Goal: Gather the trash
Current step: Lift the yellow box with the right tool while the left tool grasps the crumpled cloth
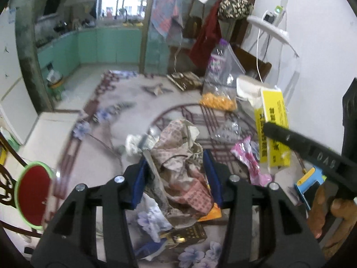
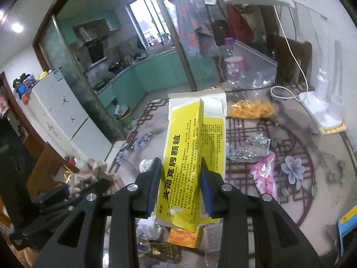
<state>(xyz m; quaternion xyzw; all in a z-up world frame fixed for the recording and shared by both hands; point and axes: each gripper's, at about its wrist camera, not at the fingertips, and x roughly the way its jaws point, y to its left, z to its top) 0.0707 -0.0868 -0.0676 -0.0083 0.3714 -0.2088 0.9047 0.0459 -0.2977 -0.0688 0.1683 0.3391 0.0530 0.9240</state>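
Observation:
My left gripper is shut on a crumpled patterned paper wad and holds it above the table. My right gripper is shut on a flattened yellow medicine box, held upright above the table; the box also shows in the left wrist view with the right gripper's finger across it. On the table lie a pink wrapper, crumpled clear plastic, an orange packet and a dark box.
The floral table top carries a clear bag of orange snacks, a purple-capped bottle, a white lamp base with cable and a blue-yellow object. A red-seated chair stands at the left. The kitchen lies beyond.

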